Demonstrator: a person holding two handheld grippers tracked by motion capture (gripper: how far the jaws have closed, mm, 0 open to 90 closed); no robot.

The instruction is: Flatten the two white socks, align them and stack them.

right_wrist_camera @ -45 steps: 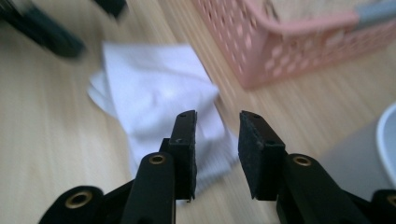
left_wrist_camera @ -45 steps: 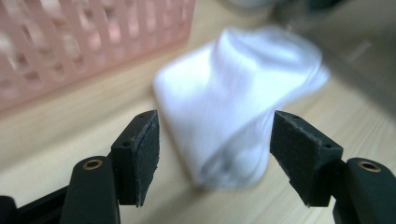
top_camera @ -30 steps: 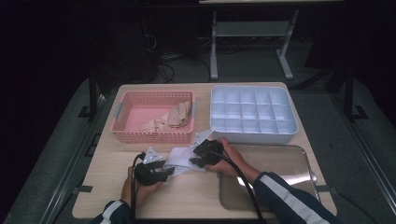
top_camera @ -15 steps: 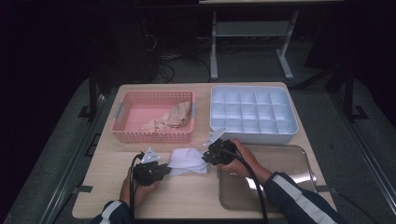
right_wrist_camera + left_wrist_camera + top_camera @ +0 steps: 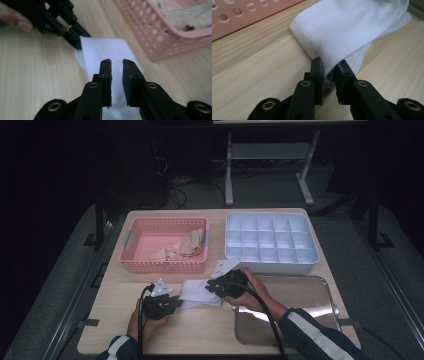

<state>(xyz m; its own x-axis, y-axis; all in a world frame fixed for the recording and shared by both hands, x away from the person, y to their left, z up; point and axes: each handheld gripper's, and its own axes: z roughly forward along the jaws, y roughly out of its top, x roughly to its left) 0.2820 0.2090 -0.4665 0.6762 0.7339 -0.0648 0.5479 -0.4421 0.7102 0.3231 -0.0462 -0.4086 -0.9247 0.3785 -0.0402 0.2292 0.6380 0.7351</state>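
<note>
A: Working from the left, what is the status?

B: The left tool [image 5: 170, 303] is clamped on the near-left edge of the white cloth [image 5: 201, 292]. In the left gripper view the cloth [image 5: 347, 30] bunches between the two pads, which have just closed on it. The cloth lies on the surface [image 5: 115, 295], in front of the pink basket [image 5: 131, 240] and between the two hands.

A: And the right side?

B: The right tool [image 5: 214, 286] grips the opposite end. In the right gripper view its pads sit close together with white fabric [image 5: 105, 50] running between them, so I judge it clamped too; those jaws have also just closed.

A: Which step is this?

B: By my reading, a fold or a lift: both ends are secured and the cloth is slightly raised at the right.

A: What does the next move call for?

B: Probably carrying one end over the other, or raising both together, with equal tension so neither edge slips. The white divided tray [image 5: 270, 240] and the metal tray [image 5: 300, 290] lie to the right, should it be carried there.

A: What differs from a second ago?

B: The cloth was a rumpled heap then. Now it is drawn out flatter between the tools, and the right hand sits a little higher.
</note>
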